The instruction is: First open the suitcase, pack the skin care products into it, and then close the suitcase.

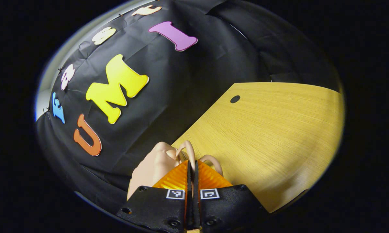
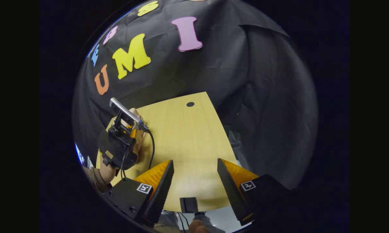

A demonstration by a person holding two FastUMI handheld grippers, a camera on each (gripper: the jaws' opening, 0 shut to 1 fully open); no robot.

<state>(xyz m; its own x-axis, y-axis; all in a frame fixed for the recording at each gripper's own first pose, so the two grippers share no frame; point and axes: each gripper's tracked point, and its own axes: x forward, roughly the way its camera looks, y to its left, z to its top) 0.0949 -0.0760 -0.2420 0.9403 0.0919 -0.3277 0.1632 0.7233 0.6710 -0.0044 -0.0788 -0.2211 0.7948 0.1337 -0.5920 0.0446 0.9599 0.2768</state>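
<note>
A wooden table (image 2: 184,136) with a pale grain is seen in both views, set against the black cloth wall (image 2: 262,97) of the booth; a small dark round hole (image 2: 190,104) is cut near its far edge, also marked in the left gripper view (image 1: 235,99). Most of the tabletop lies bare. At the table's left side, in the right gripper view, the left gripper (image 2: 120,142) is held by a hand (image 2: 137,136), with a sleeve (image 2: 95,178) showing below it and a black cable (image 2: 152,145) hanging from its top. From that distance its fingers cannot be made out. In the left gripper view the left gripper (image 1: 192,168) is seen clenched, its two fingers pressed together with only a thin slit between them and nothing gripped. Just beyond its tips a peach-coloured rounded object (image 1: 155,165) with thin curved loops is seen at the table's edge; whether it is the suitcase cannot be told. The right gripper (image 2: 194,181) is released, its fingers spread wide apart above the near part of the table. A small dark block (image 2: 188,204) sits at the near edge between them.
</note>
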